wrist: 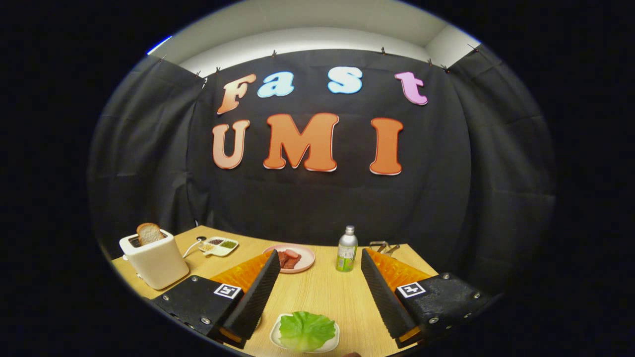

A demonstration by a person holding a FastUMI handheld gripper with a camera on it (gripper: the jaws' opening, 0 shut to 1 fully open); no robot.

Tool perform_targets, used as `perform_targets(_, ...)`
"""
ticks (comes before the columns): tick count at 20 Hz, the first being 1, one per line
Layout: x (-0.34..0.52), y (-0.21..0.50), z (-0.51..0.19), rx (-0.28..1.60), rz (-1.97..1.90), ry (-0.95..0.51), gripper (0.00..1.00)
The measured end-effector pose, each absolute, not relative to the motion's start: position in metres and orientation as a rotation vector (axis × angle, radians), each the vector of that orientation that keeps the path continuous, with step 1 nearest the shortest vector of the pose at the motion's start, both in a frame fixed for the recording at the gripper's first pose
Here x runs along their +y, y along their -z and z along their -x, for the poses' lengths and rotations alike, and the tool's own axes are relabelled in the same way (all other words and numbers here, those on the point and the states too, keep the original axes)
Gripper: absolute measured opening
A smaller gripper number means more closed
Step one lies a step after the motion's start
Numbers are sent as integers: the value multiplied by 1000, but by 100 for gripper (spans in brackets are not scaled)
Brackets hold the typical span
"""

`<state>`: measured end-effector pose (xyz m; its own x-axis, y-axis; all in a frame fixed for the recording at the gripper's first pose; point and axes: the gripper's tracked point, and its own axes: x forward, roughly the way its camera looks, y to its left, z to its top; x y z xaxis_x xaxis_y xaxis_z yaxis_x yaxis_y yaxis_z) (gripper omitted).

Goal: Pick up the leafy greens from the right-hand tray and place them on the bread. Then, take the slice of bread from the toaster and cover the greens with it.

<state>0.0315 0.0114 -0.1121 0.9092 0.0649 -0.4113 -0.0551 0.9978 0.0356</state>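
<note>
Lettuce lies on a white tray between the wide-apart claw fingers; bottle label unreadable.

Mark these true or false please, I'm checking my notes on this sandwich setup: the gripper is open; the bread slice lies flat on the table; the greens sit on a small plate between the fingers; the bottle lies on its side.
1. The gripper is open. True.
2. The bread slice lies flat on the table. False: it stands in the toaster.
3. The greens sit on a small plate between the fingers. True.
4. The bottle lies on its side. False: it stands upright.
</note>
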Motion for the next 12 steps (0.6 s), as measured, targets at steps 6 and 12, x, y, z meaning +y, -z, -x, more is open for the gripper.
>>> perform_targets(6,39,171,-12,673,-40,-135,98)
perform_targets(12,59,232,5,945,-103,-161,99)
